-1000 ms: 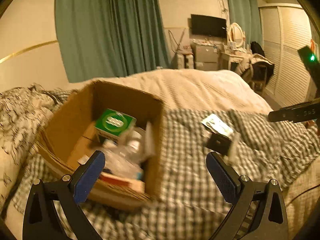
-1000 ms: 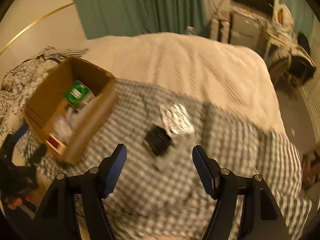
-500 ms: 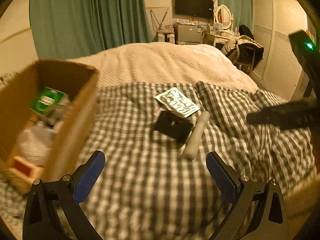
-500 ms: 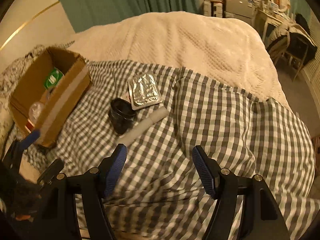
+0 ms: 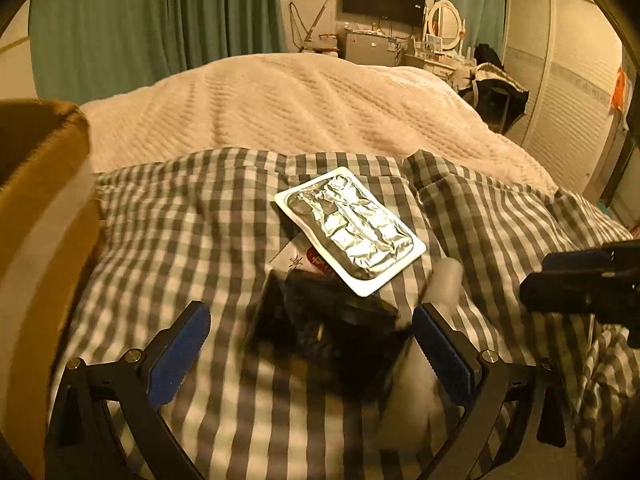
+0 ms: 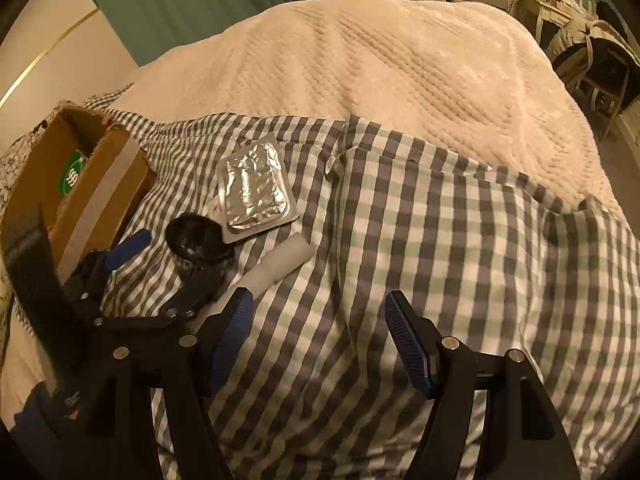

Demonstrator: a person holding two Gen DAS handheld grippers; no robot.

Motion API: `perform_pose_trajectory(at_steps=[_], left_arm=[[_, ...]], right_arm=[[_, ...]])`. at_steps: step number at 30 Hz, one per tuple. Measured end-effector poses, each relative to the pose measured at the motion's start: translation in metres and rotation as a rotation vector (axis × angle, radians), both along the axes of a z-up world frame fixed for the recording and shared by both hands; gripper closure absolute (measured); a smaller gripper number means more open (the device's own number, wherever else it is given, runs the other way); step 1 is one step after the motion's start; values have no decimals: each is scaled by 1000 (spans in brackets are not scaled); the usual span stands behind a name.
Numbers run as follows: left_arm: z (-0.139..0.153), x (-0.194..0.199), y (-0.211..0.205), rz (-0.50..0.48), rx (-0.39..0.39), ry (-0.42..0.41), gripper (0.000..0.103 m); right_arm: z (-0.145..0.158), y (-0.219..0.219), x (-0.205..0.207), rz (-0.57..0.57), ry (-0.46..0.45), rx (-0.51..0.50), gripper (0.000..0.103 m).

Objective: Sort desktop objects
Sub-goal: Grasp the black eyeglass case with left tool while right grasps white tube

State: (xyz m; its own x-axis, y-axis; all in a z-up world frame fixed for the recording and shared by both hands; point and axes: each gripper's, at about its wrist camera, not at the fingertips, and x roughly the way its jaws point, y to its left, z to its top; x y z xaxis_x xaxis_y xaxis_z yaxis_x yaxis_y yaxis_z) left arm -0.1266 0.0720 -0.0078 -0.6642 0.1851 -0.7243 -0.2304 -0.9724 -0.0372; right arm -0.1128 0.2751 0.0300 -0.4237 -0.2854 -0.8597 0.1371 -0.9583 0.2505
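Note:
A black jar (image 5: 328,328) lies on the checked cloth (image 5: 192,240), blurred, between the wide-apart pads of my left gripper (image 5: 312,344), which is open and does not press on it. Just beyond lies a silver blister pack (image 5: 352,228), partly over a small white card (image 5: 298,258). A white tube (image 5: 444,280) lies right of the jar. In the right wrist view my right gripper (image 6: 320,340) is open over bare cloth, right of the tube (image 6: 276,268), the jar (image 6: 196,236) and the pack (image 6: 256,192). The left gripper (image 6: 180,260) straddles the jar there.
An open cardboard box (image 6: 92,184) stands at the left of the cloth with a green box (image 6: 72,172) inside. A cream blanket (image 5: 300,108) covers the bed beyond. Green curtains, a TV, a dresser and a wardrobe stand at the back.
My left gripper swung from over the cardboard box rightward and down, now straddling the black jar. My right gripper came lower and nearer the cloth beside the tube. Both stayed open.

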Motion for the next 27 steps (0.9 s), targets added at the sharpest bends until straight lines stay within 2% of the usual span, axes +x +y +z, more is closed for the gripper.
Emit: perform_pose_trajectory(at_steps=[1,2,4,7,15,18,19,21,23,25,27], left_arm=[[-3,-3,-1,-13,11,-16,4],[-6,-4,-3,-29,35,-31,18],[-8,-4,-9,-38,76,-41,18],[-4,2,-23,-12,127,-23,18],[13,27,-59,154,75,20,18],[19,35,-70,179,89,39,18],[22,39,-73,176,90,44,18],[27,45,-75,167,71,60,18],[33,53,-75,159,38,84,18],[37,60,-76,154,18,95,18],[43,65,-78,155,22,97,18]], right_arm=[[-3,-1,-3,-6,-7,-5,35],[-6,-3,-6,-14,-15,-13,34],[-12,-5,-9,-32,-32,-25,29],[-22,-14,-16,-49,-67,-48,29],[-34,-46,-33,-27,-96,-39,28],[-45,-67,-36,10,-127,31,29],[-48,-75,-35,37,-123,81,32],[-45,-88,-26,93,-71,195,45],[-37,-95,-15,140,-23,257,70],[-29,-100,-6,170,10,303,80],[-20,-103,4,185,44,331,85]])
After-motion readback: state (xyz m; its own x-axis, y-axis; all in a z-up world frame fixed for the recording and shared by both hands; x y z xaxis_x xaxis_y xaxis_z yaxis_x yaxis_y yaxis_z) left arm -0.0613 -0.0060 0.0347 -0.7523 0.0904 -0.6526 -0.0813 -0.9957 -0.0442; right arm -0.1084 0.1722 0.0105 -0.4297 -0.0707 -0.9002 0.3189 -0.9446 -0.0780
